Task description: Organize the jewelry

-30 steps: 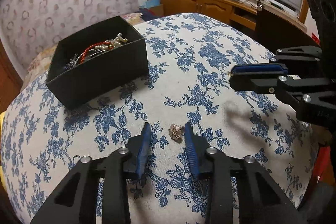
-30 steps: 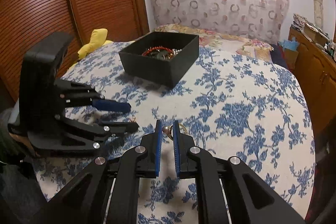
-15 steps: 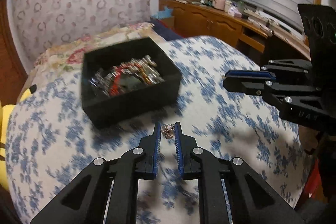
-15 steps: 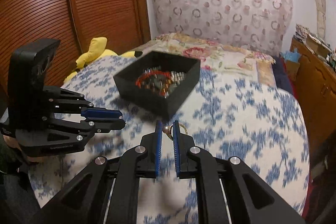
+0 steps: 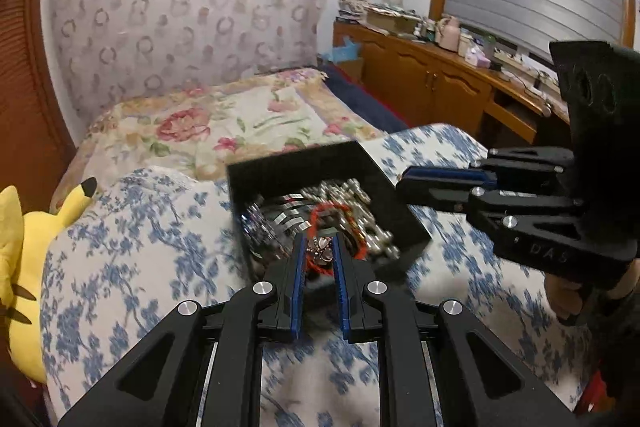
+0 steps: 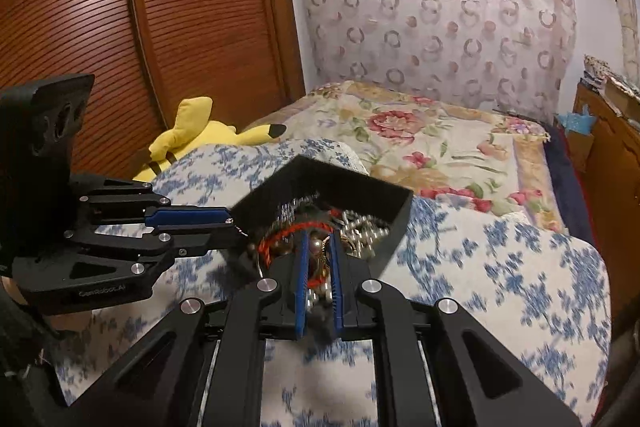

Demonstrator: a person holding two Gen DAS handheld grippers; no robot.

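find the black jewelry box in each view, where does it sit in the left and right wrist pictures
Left wrist view: the black jewelry box sits centre, just beyond the left claw, which holds a small brooch.
Right wrist view: the box sits centre, behind the right claw.
Shared landmark: the red cord bracelet inside the box.

The box (image 5: 404,223) is set on the counter (image 5: 132,267) near its far edge, with the jewelry pile (image 5: 320,211) inside it. Beyond that edge the bed (image 5: 224,123) is found. The plush toy (image 5: 20,267) is placed off the counter's left edge.
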